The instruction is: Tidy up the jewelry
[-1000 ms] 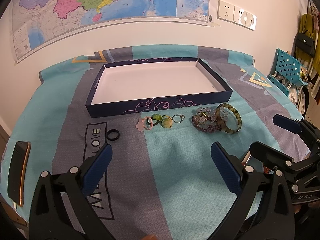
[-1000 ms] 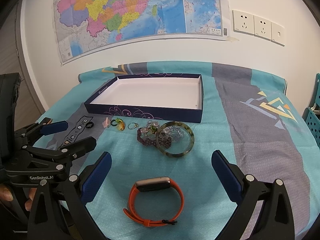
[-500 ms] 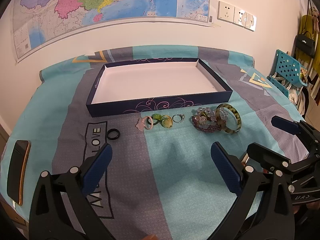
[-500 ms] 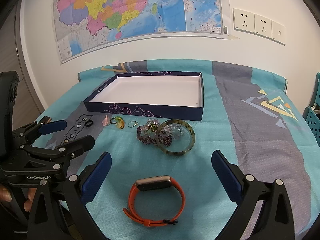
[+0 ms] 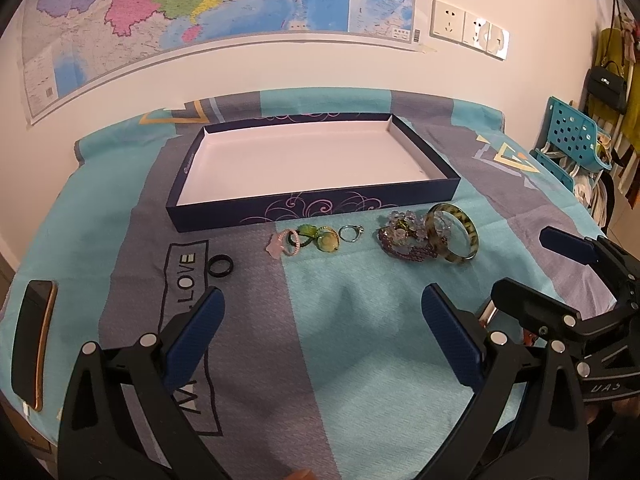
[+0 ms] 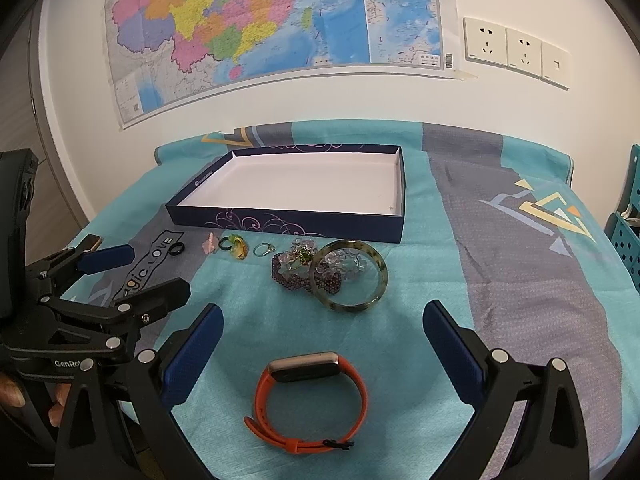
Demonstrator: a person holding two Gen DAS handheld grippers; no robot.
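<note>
A shallow navy box [image 6: 304, 227] with a white, bare interior lay open on the cloth, and along its near wall ran a row of a black ring [image 6: 177, 249], a pink ring [image 5: 289, 237], a yellow-green ring [image 6: 239, 247] and a silver ring [image 6: 264, 249]. Right of them a mottled green bangle [image 6: 349, 276] overlapped purple beaded bracelets [image 6: 294, 270]. An orange-strapped watch [image 6: 306, 400] stood on edge, well apart and nearest the cameras.
</note>
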